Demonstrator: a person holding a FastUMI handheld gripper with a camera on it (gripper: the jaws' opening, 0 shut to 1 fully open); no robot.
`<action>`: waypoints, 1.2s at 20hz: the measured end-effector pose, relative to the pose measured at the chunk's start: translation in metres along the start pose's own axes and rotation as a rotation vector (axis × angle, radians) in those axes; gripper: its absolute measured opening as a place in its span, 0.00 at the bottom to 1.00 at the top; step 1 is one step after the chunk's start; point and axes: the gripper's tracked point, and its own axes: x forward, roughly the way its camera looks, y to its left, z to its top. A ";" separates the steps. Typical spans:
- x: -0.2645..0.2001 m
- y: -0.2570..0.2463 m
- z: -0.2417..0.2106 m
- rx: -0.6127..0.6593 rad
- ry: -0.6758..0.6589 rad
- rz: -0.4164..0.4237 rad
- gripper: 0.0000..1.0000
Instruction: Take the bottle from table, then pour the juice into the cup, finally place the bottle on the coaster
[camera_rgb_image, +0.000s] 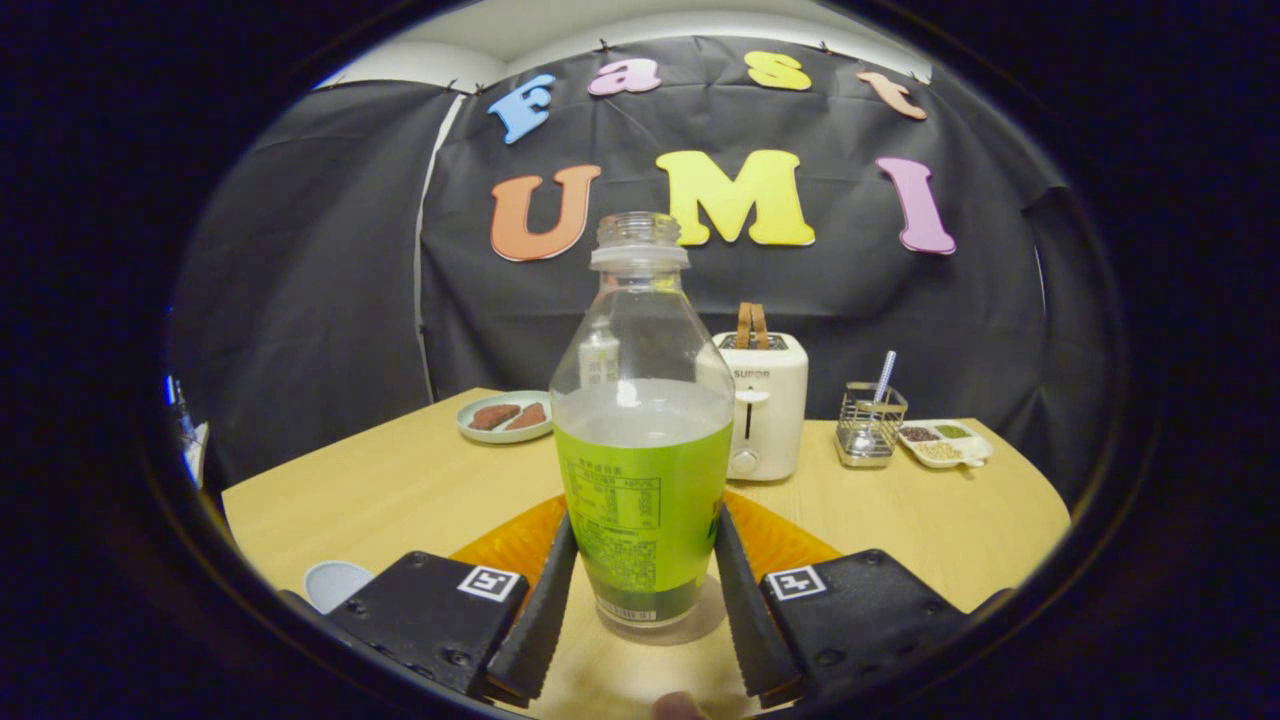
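- The claw (645, 565) is clamped on the upright, capless juice bottle (643, 440), both fingers pressing its label.
- An orange coaster (775, 535) lies on the surface (400, 490) just behind the bottle, at 12 o'clock.
- A toaster (765, 405) stands beyond, at 1 o'clock.

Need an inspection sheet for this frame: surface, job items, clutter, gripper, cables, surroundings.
Surface: wooden table, light, with an orange coaster near the fingers.
Job's things: bottle upright, uncapped, green label, clear liquid to about mid-height; its base stands on the table just in front of the orange coaster. Pale cup beside the left finger mount.
Clutter: toaster with two slices in it, plate with brown pieces, wire holder with a utensil, divided dish.
Grippers: hand-held gripper straddles the bottle, fingers close at its sides; contact cannot be told.
Cables: nothing seen.
Surroundings: black cloth wall.
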 end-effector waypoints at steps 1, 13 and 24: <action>0.006 -0.003 -0.004 -0.004 0.013 -0.009 0.75; 0.022 -0.014 -0.026 0.017 0.066 -0.017 0.83; -0.050 -0.020 -0.023 0.092 0.028 0.010 1.00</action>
